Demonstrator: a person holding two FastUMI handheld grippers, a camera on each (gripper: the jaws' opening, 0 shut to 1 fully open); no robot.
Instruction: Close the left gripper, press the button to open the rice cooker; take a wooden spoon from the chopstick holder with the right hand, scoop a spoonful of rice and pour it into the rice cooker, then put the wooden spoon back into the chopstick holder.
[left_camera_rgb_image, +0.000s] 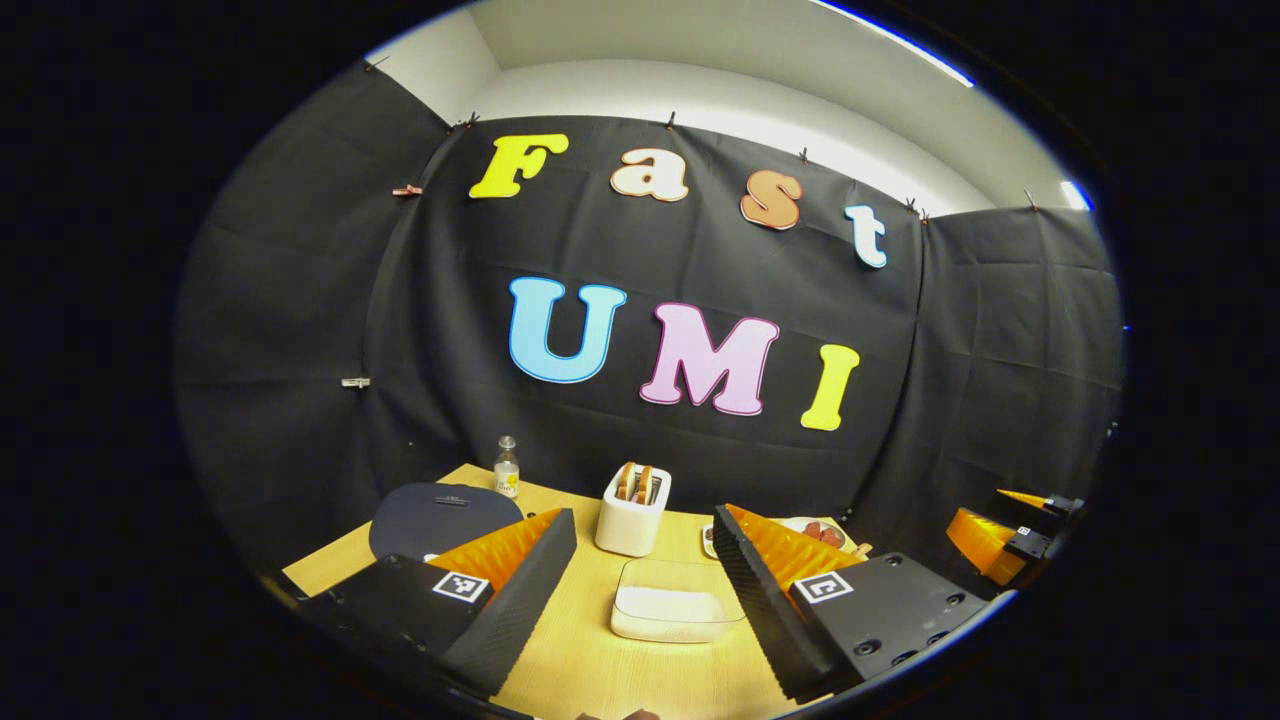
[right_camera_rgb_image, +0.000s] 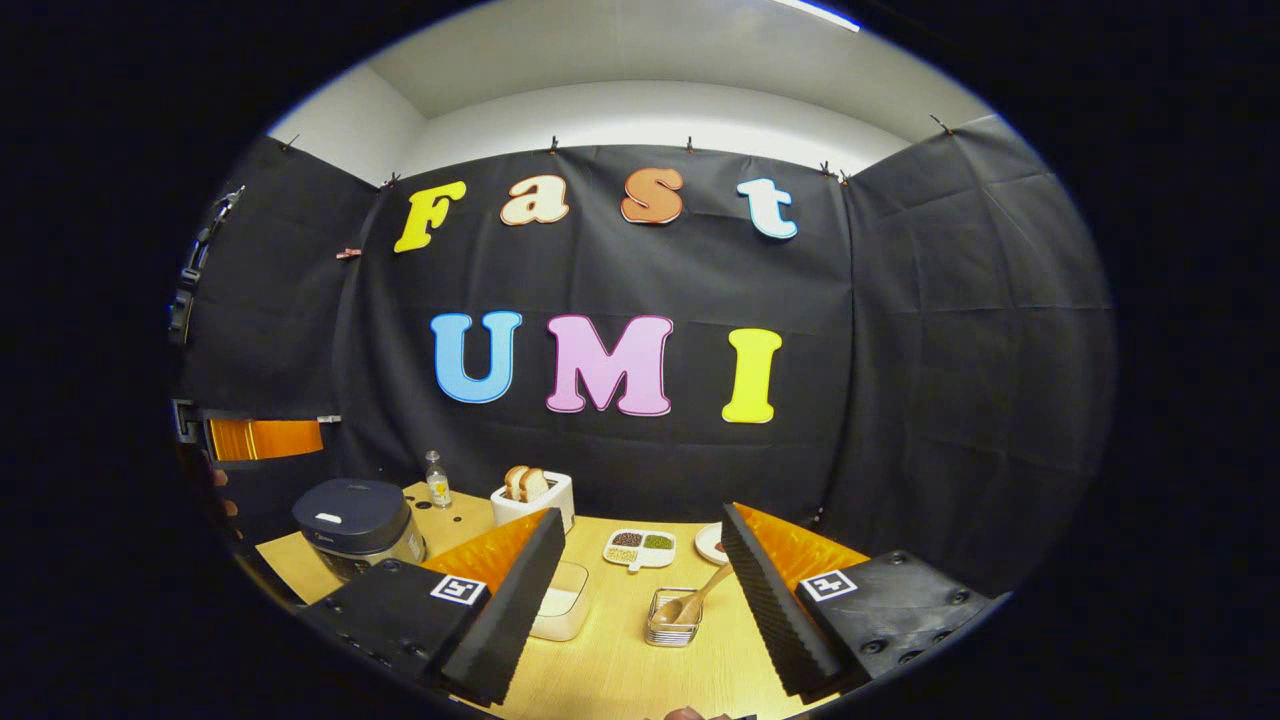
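Between our left gripper's (left_camera_rgb_image: 645, 575) spread fingers we see the rice container (left_camera_rgb_image: 668, 612), its contents too pale and blurred to make out as grains. Our left finger (left_camera_rgb_image: 520, 590) covers the near side of the rice cooker (left_camera_rgb_image: 440, 518), so its button is hidden. Behind our right finger (left_camera_rgb_image: 765, 590) a plate (left_camera_rgb_image: 815, 530) is half covered, and what lies on it is too small to name. Far right, the other gripper (left_camera_rgb_image: 1010, 535) is cut by the view's edge.

In the right gripper view, our left finger (right_camera_rgb_image: 510, 600) hides part of the rice container (right_camera_rgb_image: 562, 600). Ahead, the wooden spoon (right_camera_rgb_image: 695, 600) sits in the chopstick holder (right_camera_rgb_image: 672, 620), its bowl partly sunk inside. The divided tray (right_camera_rgb_image: 640, 547) holds fillings too small to tell.
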